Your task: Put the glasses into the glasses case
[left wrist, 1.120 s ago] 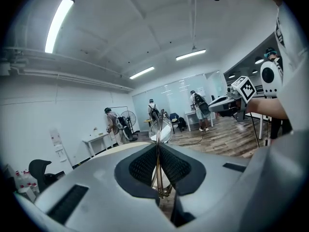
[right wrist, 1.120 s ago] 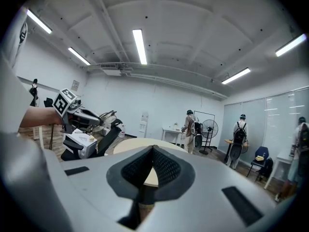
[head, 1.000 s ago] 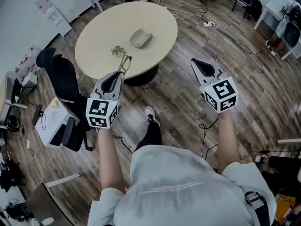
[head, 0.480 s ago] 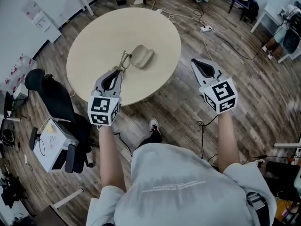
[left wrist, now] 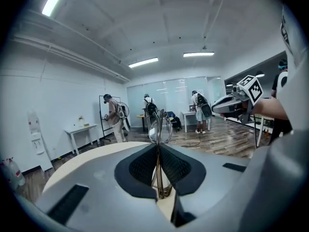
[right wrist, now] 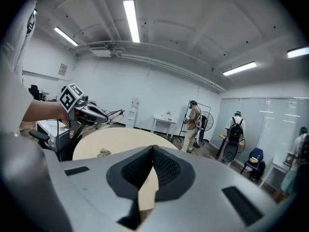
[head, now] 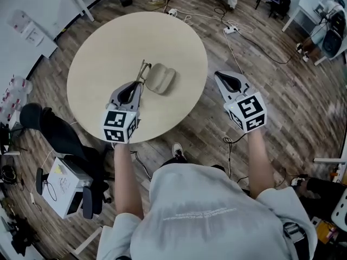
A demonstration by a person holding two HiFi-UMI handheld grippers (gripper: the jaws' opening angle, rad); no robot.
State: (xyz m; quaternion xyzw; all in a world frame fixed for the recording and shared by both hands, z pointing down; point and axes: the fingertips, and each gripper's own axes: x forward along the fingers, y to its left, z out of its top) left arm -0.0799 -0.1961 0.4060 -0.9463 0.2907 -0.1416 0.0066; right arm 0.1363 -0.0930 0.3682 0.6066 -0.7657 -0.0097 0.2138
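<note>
With left fingers [left wrist: 141, 167] nipped on the glasses [head: 143, 71] and right fingers [right wrist: 166, 170] shut empty, holds them above the bench [head: 103, 47] just beside the seemingly closed glasses case [head: 161, 78], with opening and insertion yet to do.

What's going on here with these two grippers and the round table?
A person holds a gripper in each hand at a round table. The left gripper is shut on a pair of glasses, held above the table close beside the case that lies on it. The right gripper is shut and empty, just beyond the table's edge. The glasses are not yet in the case.
</note>
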